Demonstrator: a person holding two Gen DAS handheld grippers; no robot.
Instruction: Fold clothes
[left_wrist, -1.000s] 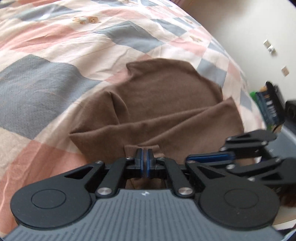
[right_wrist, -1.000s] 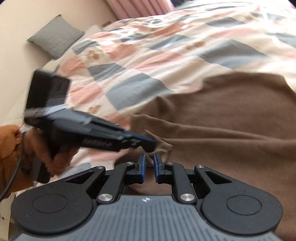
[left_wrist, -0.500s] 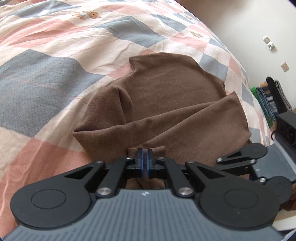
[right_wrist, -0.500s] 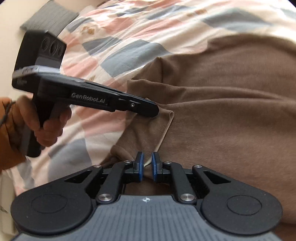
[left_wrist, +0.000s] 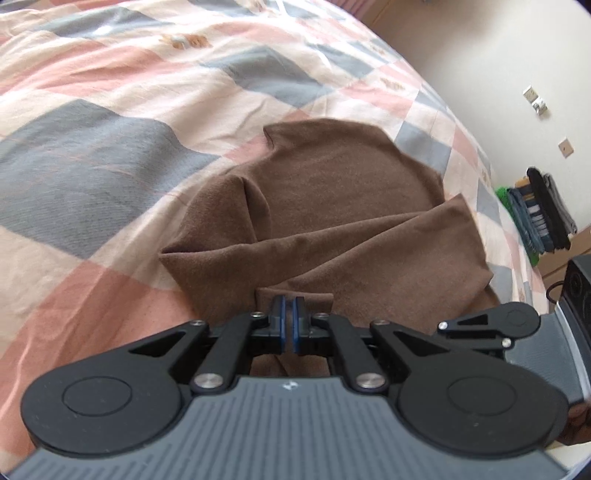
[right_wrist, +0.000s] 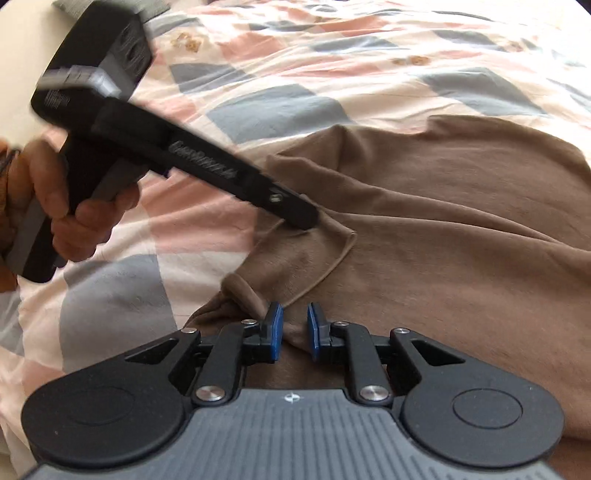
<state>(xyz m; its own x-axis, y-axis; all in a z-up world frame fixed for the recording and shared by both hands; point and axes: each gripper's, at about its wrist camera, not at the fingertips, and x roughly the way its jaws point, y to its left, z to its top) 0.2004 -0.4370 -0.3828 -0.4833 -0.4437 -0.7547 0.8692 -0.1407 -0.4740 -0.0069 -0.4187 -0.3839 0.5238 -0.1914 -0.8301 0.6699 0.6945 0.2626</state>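
Dropping lower over the brown garment (right_wrist: 443, 229) on the bed (left_wrist: 110, 147), right gripper (right_wrist: 294, 330) opens empty; left gripper (left_wrist: 288, 325) stays clamped on a corner, best held taut.

A quilt (left_wrist: 110, 155) in pink, grey and cream squares, with small bear prints, fills most of both views. A cream wall (left_wrist: 480, 55) fills the left view's upper right, with two sockets (left_wrist: 535, 99). Folded clothes (left_wrist: 535, 214) are stacked at right. A grey pillow (right_wrist: 155, 7) sits at the right view's top left.
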